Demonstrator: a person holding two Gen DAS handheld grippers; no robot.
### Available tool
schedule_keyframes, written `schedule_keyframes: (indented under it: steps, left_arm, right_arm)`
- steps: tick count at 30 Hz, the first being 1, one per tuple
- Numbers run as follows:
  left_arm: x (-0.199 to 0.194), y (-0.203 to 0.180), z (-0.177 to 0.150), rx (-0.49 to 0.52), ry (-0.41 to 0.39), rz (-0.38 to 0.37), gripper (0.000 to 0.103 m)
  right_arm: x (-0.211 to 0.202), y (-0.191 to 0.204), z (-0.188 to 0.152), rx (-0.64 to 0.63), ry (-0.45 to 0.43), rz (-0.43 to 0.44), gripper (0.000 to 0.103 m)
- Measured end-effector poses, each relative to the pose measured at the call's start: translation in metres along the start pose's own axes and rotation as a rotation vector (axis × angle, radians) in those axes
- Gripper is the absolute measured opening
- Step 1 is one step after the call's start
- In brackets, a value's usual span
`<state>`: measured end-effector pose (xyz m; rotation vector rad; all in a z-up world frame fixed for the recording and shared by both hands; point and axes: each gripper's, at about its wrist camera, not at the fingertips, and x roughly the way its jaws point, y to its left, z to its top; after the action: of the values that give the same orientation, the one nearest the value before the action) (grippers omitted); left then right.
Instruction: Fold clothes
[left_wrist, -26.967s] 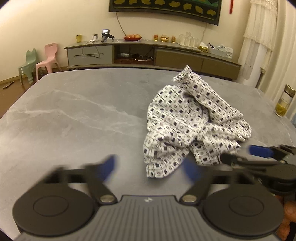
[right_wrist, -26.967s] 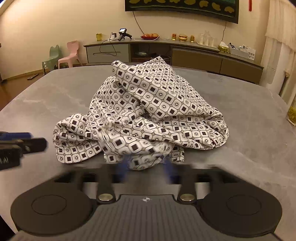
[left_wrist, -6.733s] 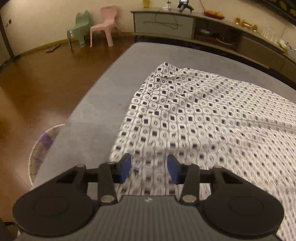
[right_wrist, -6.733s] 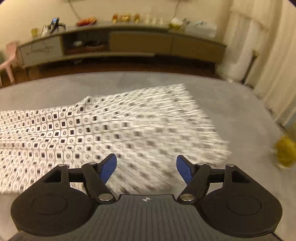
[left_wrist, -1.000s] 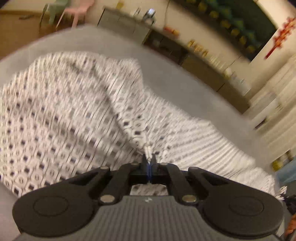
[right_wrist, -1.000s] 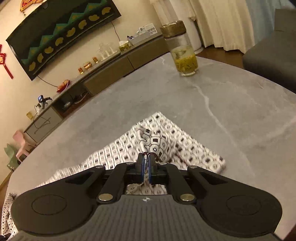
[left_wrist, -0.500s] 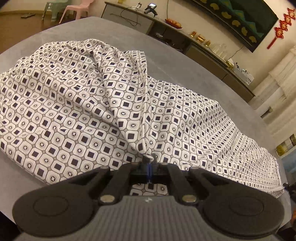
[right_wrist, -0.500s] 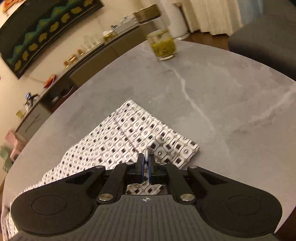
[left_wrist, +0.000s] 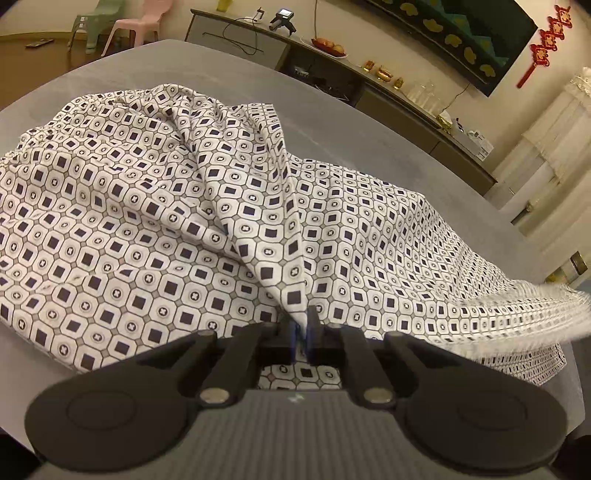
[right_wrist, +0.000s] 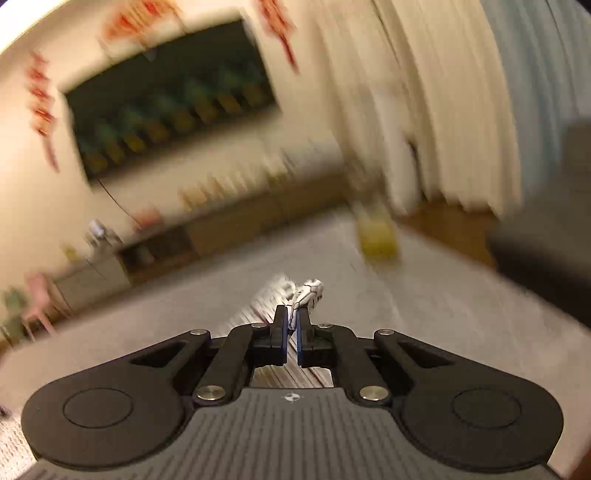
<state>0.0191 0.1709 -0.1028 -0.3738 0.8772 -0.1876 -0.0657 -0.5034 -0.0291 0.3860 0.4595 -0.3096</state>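
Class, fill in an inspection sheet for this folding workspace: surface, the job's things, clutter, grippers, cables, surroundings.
Surface: grey marbled tabletop, rounded edge.
Job's things: white cloth with black square print, rumpled, a ridge running to the left gripper; far end lifted and blurred.
Clutter: blurred yellow-green jar on the table.
Grippers: left gripper jaws opening, cloth fold between them; right gripper shut on a cloth corner.
Cables: black cable on the sideboard.
Surroundings: long sideboard, pink plastic chair, cream curtains.

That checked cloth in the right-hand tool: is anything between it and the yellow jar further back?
No. In the blurred right wrist view only bare grey tabletop shows between the cloth pinched in the right gripper and the yellow jar.
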Motion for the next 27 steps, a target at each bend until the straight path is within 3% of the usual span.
schedule_keyframes:
  steps: [1, 3, 9, 10, 11, 13, 16, 19, 21, 22, 23, 25, 27]
  left_arm:
    - [0.0, -0.001, 0.0, 0.005, -0.001, -0.002, 0.009]
    - [-0.002, -0.002, -0.001, 0.019, -0.001, 0.002, 0.009]
    - [-0.003, -0.004, 0.0, 0.031, 0.003, -0.015, 0.014]
    - [-0.006, -0.004, 0.0, 0.036, -0.007, -0.008, 0.018]
    - [-0.009, -0.004, 0.0, 0.042, -0.017, -0.001, 0.031]
    - [-0.02, 0.001, 0.001, 0.041, -0.056, 0.011, 0.043]
    - [-0.041, 0.022, 0.006, -0.033, -0.121, 0.008, 0.043]
    - [-0.057, 0.06, 0.012, -0.142, -0.15, 0.094, 0.04]
    - [-0.058, 0.087, 0.019, -0.218, -0.129, 0.167, 0.038]
    - [-0.056, 0.097, 0.023, -0.243, -0.124, 0.186, 0.023]
    - [-0.053, 0.105, 0.028, -0.259, -0.119, 0.206, 0.015]
    - [-0.04, 0.108, 0.047, -0.244, -0.106, 0.225, 0.014]
    - [-0.023, 0.108, 0.067, -0.225, -0.091, 0.233, 0.005]
  right_arm:
    - [0.014, -0.008, -0.011, 0.005, 0.077, -0.054, 0.003]
    - [0.033, -0.026, -0.023, 0.103, 0.202, -0.076, 0.003]
    - [0.045, -0.032, -0.027, 0.13, 0.252, -0.115, 0.003]
    - [0.047, -0.031, -0.029, 0.126, 0.26, -0.13, 0.003]
    - [0.048, -0.033, -0.03, 0.126, 0.272, -0.144, 0.003]
    - [0.05, -0.034, -0.033, 0.122, 0.283, -0.16, 0.003]
    - [0.049, -0.029, -0.036, 0.077, 0.28, -0.19, 0.003]
    - [0.056, -0.011, -0.037, -0.034, 0.276, -0.25, 0.003]
    - [0.061, -0.002, -0.037, -0.072, 0.277, -0.28, 0.003]
    - [0.063, 0.001, -0.038, -0.077, 0.276, -0.292, 0.003]
    - [0.064, 0.004, -0.038, -0.08, 0.274, -0.303, 0.003]
    - [0.069, 0.009, -0.037, -0.089, 0.271, -0.32, 0.003]
    - [0.074, 0.012, -0.036, -0.099, 0.266, -0.339, 0.003]
